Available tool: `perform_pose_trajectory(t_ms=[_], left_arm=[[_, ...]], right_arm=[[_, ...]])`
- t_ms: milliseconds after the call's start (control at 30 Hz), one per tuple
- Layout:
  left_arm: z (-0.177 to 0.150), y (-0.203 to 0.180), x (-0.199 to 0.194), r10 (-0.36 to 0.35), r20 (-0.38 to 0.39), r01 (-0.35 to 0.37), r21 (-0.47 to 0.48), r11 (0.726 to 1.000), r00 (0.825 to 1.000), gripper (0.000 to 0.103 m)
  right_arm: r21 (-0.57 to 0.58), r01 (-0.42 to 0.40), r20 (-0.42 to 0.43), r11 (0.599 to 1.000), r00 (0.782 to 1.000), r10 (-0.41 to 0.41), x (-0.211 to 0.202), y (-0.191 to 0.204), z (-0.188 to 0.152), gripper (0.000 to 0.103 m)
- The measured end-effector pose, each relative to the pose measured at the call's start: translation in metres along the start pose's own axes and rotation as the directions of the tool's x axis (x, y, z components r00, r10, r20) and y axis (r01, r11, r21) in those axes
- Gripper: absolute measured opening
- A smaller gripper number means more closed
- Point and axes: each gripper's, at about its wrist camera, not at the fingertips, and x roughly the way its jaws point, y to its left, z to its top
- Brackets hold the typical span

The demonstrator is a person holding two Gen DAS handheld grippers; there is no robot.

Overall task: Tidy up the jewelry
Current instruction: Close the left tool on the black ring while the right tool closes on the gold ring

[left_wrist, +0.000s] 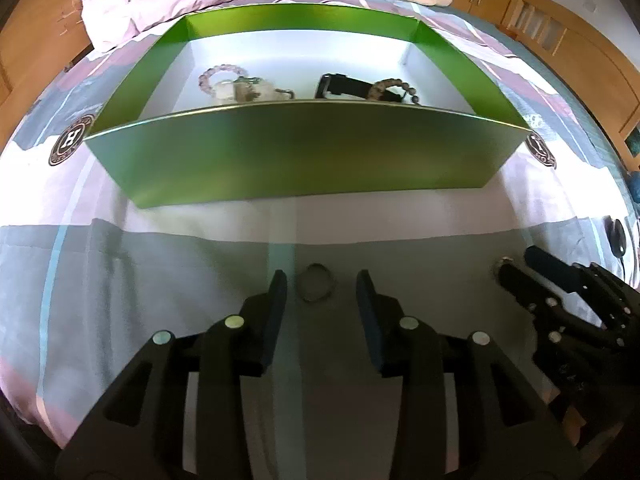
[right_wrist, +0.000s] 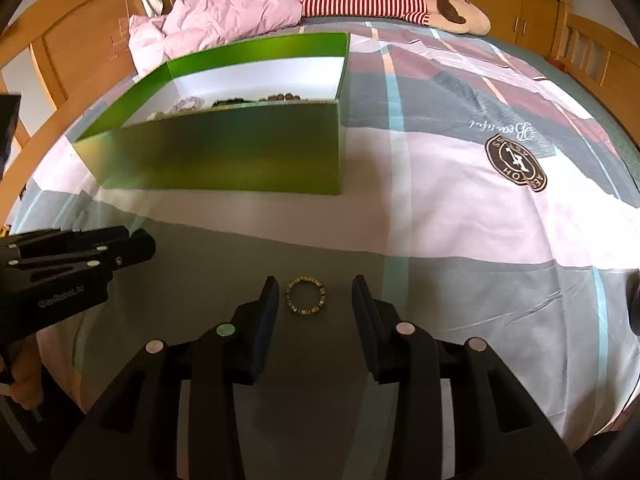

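Observation:
A green box with a white inside stands on the bed; it also shows in the right wrist view. In it lie a pale bead bracelet, a black watch and a dark bead bracelet. A thin ring bracelet lies on the sheet between the tips of my open left gripper. A gold studded bracelet lies between the tips of my open right gripper. Both grippers are empty. The right gripper shows at the right of the left wrist view.
A crumpled pink blanket and a striped plush doll lie beyond the box. Wooden bed rails run along both sides. The patterned sheet stretches to the right of the box.

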Motion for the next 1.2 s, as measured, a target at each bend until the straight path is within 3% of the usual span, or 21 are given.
perform_pose_trajectory(t_ms=[67, 200, 300, 333, 367, 567, 833, 1200], left_arm=[[0.0, -0.004, 0.002, 0.001, 0.002, -0.001, 0.011, 1.0, 1.0, 0.036], [-0.002, -0.01, 0.005, 0.005, 0.009, -0.005, 0.025, 1.0, 1.0, 0.039], [-0.003, -0.009, 0.006, 0.019, 0.018, -0.02, 0.026, 0.999, 1.0, 0.028], [-0.003, -0.008, 0.006, 0.015, 0.018, -0.016, 0.02, 1.0, 1.0, 0.021], [-0.003, -0.005, 0.005, 0.009, 0.018, -0.01, 0.011, 1.0, 1.0, 0.019], [-0.005, 0.002, -0.004, 0.008, 0.03, -0.007, -0.011, 1.0, 1.0, 0.019], [-0.011, 0.0, -0.017, 0.081, 0.067, -0.082, 0.012, 0.997, 0.994, 0.019], [-0.025, 0.002, -0.018, 0.115, 0.072, -0.117, 0.018, 0.993, 0.991, 0.019]], right_arm=[[-0.028, 0.006, -0.005, 1.0, 1.0, -0.007, 0.003, 0.005, -0.002, 0.037], [-0.076, 0.011, 0.003, 0.997, 1.0, -0.011, 0.004, 0.016, -0.004, 0.023], [-0.075, 0.009, 0.006, 0.997, 1.0, -0.008, 0.004, 0.016, -0.005, 0.021], [-0.073, 0.008, 0.006, 0.997, 1.0, -0.008, 0.004, 0.015, -0.005, 0.021], [-0.068, 0.004, 0.007, 0.998, 1.0, -0.004, 0.004, 0.015, -0.005, 0.021], [-0.055, -0.002, 0.013, 0.999, 1.0, 0.002, 0.0, 0.017, -0.003, 0.021], [-0.063, 0.037, 0.003, 0.997, 0.999, -0.037, -0.002, 0.022, -0.004, 0.021], [-0.043, 0.029, -0.009, 0.999, 1.0, -0.029, -0.002, 0.033, -0.004, 0.021]])
